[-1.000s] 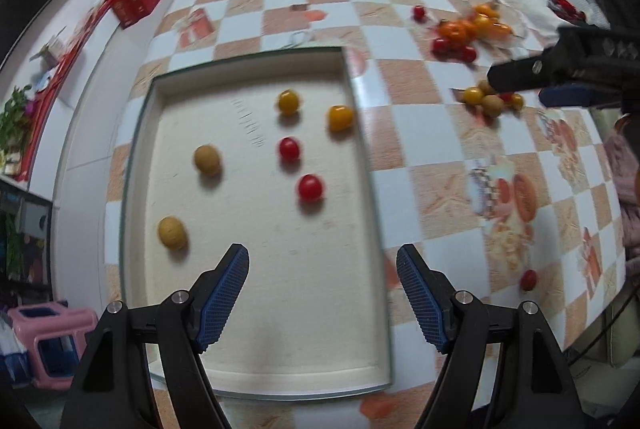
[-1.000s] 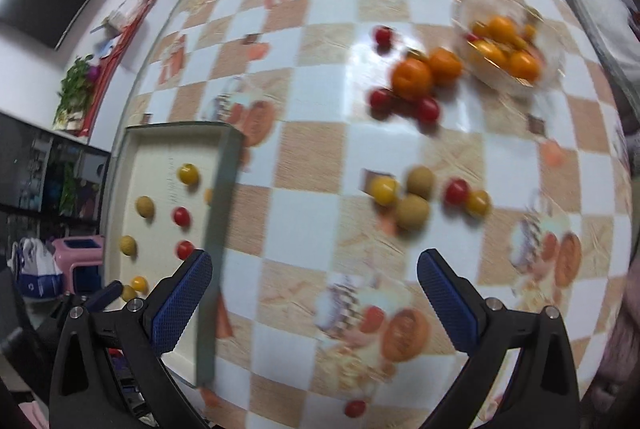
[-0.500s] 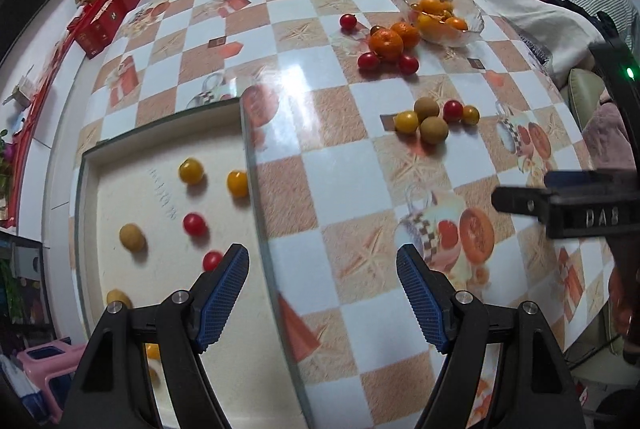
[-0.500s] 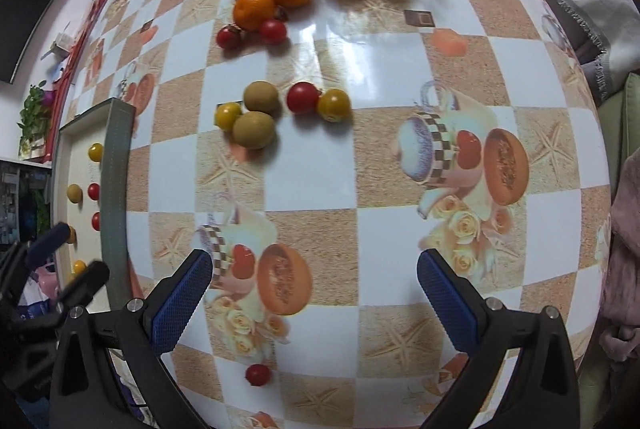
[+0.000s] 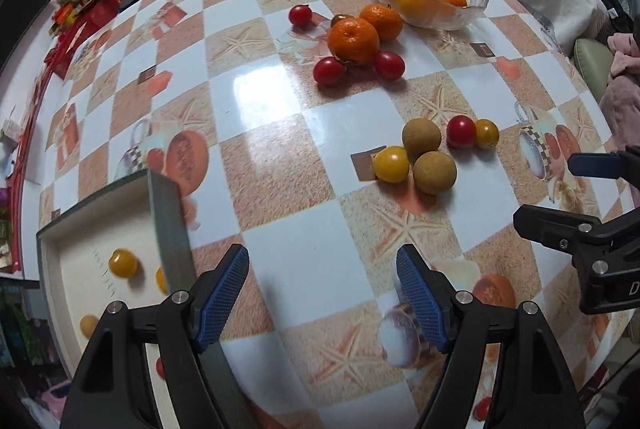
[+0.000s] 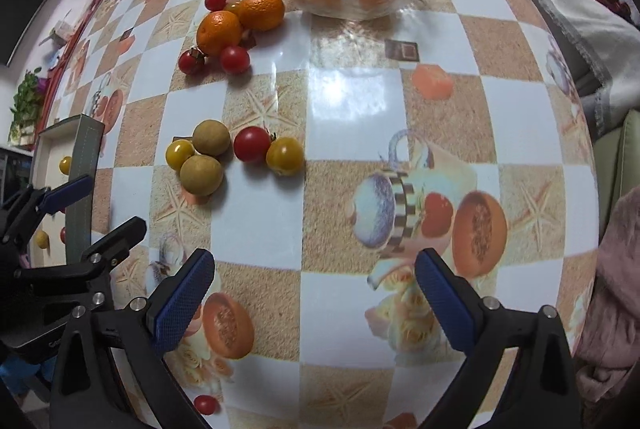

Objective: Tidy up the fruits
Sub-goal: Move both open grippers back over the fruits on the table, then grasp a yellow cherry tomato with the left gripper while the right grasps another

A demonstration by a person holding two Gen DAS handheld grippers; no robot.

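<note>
We are between picks: both sets of jaws stand apart and empty over the checked tablecloth (image 5: 260,97), so we judge this to be the reach toward the next loose fruit. Ahead of the left gripper (image 5: 322,295), beyond its right fingertip, lies a cluster: a yellow tomato (image 5: 391,164), two brown round fruits (image 5: 434,173) (longans, we would guess), a red tomato (image 5: 461,131) and a smaller yellow one touching it. Farther ahead sit two mandarins (image 5: 353,40) with red tomatoes around them, and past those the glass bowl (image 5: 474,11) holding orange and yellow fruit. The tray (image 5: 168,221) with fruit already in it lies at the left jaw's outer side. From the right gripper (image 6: 314,291), the same cluster sits ahead and off toward its left finger. Next we need to pick one fruit, bring a gripper down so the jaws straddle it without nudging its touching neighbours, and close gently, since these roll.
</note>
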